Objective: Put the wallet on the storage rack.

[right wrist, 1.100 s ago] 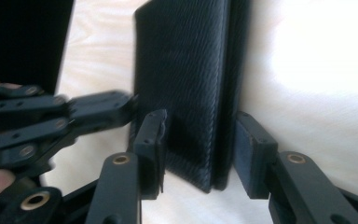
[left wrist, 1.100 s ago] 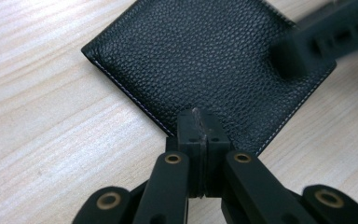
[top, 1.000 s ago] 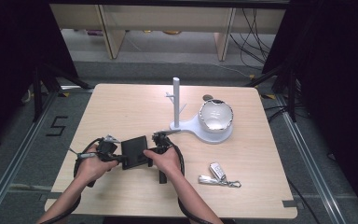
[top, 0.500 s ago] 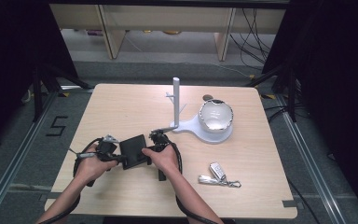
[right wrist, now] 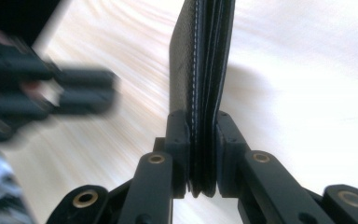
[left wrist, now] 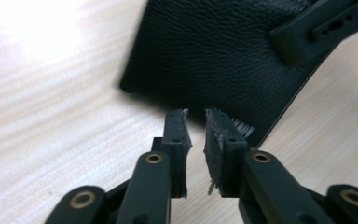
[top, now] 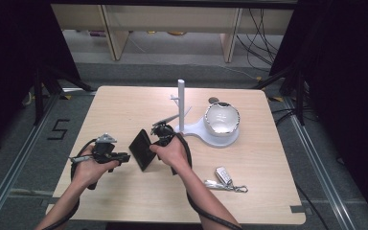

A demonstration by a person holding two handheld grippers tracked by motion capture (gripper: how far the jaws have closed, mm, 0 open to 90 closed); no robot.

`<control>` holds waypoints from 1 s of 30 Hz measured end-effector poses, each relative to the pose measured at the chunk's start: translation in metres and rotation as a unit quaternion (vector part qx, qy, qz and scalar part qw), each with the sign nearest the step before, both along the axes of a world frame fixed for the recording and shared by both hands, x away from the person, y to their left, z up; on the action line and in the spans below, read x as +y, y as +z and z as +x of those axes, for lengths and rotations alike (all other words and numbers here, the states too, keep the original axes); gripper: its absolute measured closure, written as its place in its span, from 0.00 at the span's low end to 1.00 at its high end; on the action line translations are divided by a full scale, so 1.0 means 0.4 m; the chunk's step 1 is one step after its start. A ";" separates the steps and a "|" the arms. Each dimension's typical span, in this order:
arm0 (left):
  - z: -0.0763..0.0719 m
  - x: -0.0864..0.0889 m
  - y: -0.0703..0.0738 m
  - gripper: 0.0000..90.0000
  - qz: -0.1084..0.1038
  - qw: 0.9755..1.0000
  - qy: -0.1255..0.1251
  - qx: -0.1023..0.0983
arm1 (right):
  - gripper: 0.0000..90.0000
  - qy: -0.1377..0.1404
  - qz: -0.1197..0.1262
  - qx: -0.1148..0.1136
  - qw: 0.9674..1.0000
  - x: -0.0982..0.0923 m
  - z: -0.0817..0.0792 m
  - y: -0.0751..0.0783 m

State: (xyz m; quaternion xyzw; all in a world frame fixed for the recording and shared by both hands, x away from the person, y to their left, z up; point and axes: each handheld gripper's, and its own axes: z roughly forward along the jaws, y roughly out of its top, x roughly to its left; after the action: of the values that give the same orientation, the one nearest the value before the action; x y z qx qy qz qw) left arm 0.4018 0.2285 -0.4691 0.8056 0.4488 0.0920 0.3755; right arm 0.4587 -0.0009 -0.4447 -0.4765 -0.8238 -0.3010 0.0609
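- The right gripper (top: 149,143) sits in the person's right hand (top: 170,152), forearm angled in from the bottom edge and wrist raised; its jaws pinch the folded edge of a black wallet (top: 142,150).
- In the right gripper view the gripper (right wrist: 201,140) has both pads pressed on the wallet (right wrist: 205,70), which runs straight up from the jaws, stitched edge showing.
- The wallet stands tilted on edge, lifted off the counter (top: 124,105) near its front middle, between the two hands.
- The left gripper (top: 124,156) lies low in the left hand (top: 93,165), pointing right toward the wallet, just short of it.
- In the left gripper view the gripper (left wrist: 196,140) has a narrow gap between its pads with nothing in it; the wallet (left wrist: 214,51) is just beyond the tips, apart from them.
- Count: two grippers, one wallet, one white stand (top: 182,108) with one upright post, one round silvery bowl-like thing (top: 222,119) on its base, one key set with a fob (top: 224,178) at front right.
- Since a second ago: the wallet lay flat with both grippers at its sides; now it is raised and tipped up by the right gripper.
- The left jaws have just been opening and have let go of it; the right jaws have just been closing onto it.
- Stand, bowl and keys are unmoved.
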 end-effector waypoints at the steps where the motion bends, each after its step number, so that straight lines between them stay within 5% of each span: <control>1: -0.004 0.002 0.005 0.83 0.001 1.000 0.000 -0.006 | 0.88 0.029 -0.041 -0.015 0.999 -0.006 0.002 0.022; 2: -0.004 0.002 0.005 0.82 0.001 1.000 0.000 -0.006 | 0.88 0.029 -0.041 -0.015 0.999 -0.006 0.002 0.022; 3: -0.007 0.004 0.010 0.82 -0.004 1.000 0.000 -0.007 | 0.88 0.051 -0.068 -0.024 0.996 -0.013 0.003 0.042; 4: -0.010 0.006 0.012 0.82 -0.008 1.000 -0.002 -0.006 | 0.88 0.083 -0.103 -0.034 0.991 -0.024 0.007 0.063; 5: -0.015 0.006 0.012 0.81 -0.007 1.000 -0.003 -0.011 | 0.88 0.113 -0.133 -0.010 0.985 -0.038 0.003 0.096; 6: -0.015 0.006 0.012 0.80 -0.007 1.000 -0.003 -0.011 | 0.88 0.113 -0.133 -0.010 0.985 -0.038 0.003 0.096; 7: -0.019 0.006 0.009 0.80 -0.014 1.000 -0.006 -0.008 | 0.88 0.150 -0.168 -0.001 0.974 -0.054 0.002 0.117; 8: -0.019 0.006 0.009 0.80 -0.014 1.000 -0.006 -0.008 | 0.88 0.150 -0.168 -0.001 0.974 -0.054 0.002 0.117; 9: -0.026 0.005 0.005 0.79 -0.016 1.000 -0.004 -0.012 | 0.88 0.186 -0.201 0.005 0.962 -0.073 -0.002 0.132; 10: -0.026 0.005 0.005 0.79 -0.016 1.000 -0.004 -0.012 | 0.88 0.186 -0.201 0.005 0.962 -0.073 -0.002 0.132; 11: -0.031 0.006 0.003 0.79 -0.017 1.000 -0.006 -0.012 | 0.88 0.200 -0.214 0.001 0.956 -0.080 -0.004 0.137; 12: -0.037 0.008 -0.001 0.78 -0.022 1.000 -0.004 -0.020 | 0.88 0.235 -0.237 0.002 0.943 -0.102 -0.015 0.148; 15: -0.044 0.017 -0.004 0.78 -0.025 0.999 -0.003 -0.027 | 0.88 0.287 -0.249 -0.006 0.925 -0.131 -0.029 0.155; 16: -0.048 0.020 -0.005 0.78 -0.034 0.999 0.001 -0.030 | 0.88 0.287 -0.249 -0.006 0.925 -0.131 -0.029 0.155; 17: -0.052 0.026 -0.006 0.78 -0.031 0.999 0.001 -0.035 | 0.88 0.302 -0.252 -0.009 0.919 -0.142 -0.033 0.158; 18: -0.060 0.033 -0.009 0.77 -0.038 0.998 0.012 -0.043 | 0.88 0.332 -0.250 -0.016 0.910 -0.164 -0.042 0.157; 21: -0.071 0.044 -0.013 0.77 -0.050 0.997 0.018 -0.050 | 0.88 0.341 -0.253 -0.017 0.905 -0.192 -0.050 0.156; 30: -0.092 0.059 -0.034 0.76 -0.066 0.995 0.035 -0.059 | 0.88 0.341 -0.264 -0.009 0.902 -0.253 -0.048 0.173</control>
State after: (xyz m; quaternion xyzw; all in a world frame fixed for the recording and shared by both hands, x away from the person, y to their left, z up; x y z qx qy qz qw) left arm 0.3652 0.2523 -0.4827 0.7563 0.4583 0.1229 0.4504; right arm 0.4396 -0.1022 -0.3756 -0.1617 -0.9858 -0.0375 0.0240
